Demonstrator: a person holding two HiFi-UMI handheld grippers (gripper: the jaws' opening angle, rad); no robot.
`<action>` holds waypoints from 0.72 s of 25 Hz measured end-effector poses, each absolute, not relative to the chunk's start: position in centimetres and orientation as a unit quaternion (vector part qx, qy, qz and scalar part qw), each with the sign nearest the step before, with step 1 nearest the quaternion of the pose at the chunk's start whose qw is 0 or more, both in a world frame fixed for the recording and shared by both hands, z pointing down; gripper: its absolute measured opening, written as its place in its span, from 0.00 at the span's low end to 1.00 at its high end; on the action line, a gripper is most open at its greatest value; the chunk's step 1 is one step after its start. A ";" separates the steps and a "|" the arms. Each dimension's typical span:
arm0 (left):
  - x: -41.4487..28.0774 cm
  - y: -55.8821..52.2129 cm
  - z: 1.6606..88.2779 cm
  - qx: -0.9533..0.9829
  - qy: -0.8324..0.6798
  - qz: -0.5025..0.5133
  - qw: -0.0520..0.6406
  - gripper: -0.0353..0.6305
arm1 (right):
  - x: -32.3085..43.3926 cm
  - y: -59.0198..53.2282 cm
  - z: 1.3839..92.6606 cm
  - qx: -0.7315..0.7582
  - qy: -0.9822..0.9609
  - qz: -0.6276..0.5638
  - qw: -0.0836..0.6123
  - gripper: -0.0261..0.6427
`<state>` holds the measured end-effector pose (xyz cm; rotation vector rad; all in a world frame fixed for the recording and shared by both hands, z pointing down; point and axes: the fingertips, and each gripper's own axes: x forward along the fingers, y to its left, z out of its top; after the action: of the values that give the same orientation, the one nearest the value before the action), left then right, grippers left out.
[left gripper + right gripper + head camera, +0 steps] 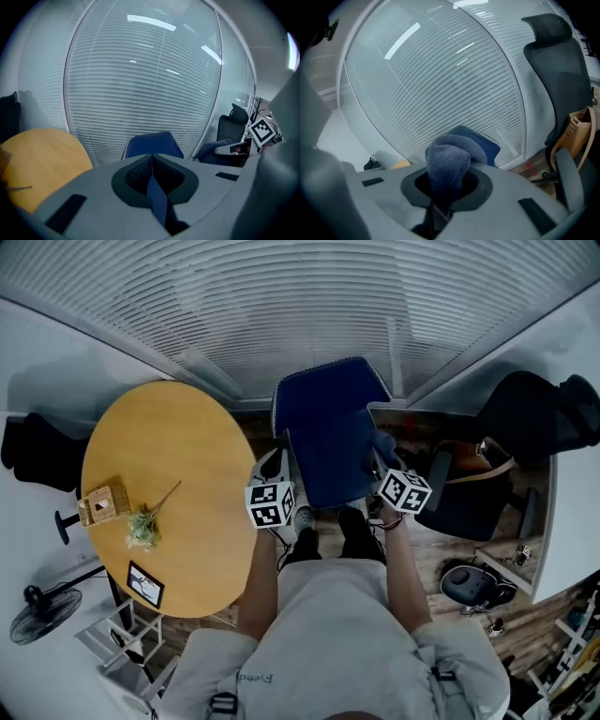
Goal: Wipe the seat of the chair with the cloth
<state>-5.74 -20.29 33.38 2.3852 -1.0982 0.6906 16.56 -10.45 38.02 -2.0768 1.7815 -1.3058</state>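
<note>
The blue chair (330,442) stands straight ahead of me in the head view, its seat facing me and its back (152,144) toward the blinds. My right gripper (381,461) is at the seat's right edge, shut on a bunched blue-grey cloth (448,161) that bulges up out of the jaws (382,446). My left gripper (280,461) hovers at the seat's left edge. Its jaws meet at the tip (152,159) with nothing held, and a strip of blue seat shows below them.
A round yellow table (178,521) sits close on the left with a small wooden box (103,503), a plant sprig (143,526) and a framed picture (145,585). A black office chair (555,70) and a brown bag (576,136) stand at the right. Window blinds (300,306) close off the back.
</note>
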 end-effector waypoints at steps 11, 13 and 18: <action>-2.4 -19.3 39.1 0.832 -0.418 0.292 0.219 0.09 | 22.5 -13.1 44.4 -0.662 0.598 -0.452 0.011 0.11; -2.6 -19.2 41.0 0.825 -0.424 0.298 0.226 0.09 | 22.8 -13.4 45.6 -0.654 0.605 -0.454 0.001 0.11; -3.9 -17.8 45.5 0.808 -0.442 0.286 0.266 0.09 | 23.3 -13.7 48.9 -0.650 0.612 -0.451 -0.020 0.11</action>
<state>-3.88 -17.81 45.53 2.1814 -1.1928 0.7714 23.32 -13.73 48.89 -2.0678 1.9478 -1.4345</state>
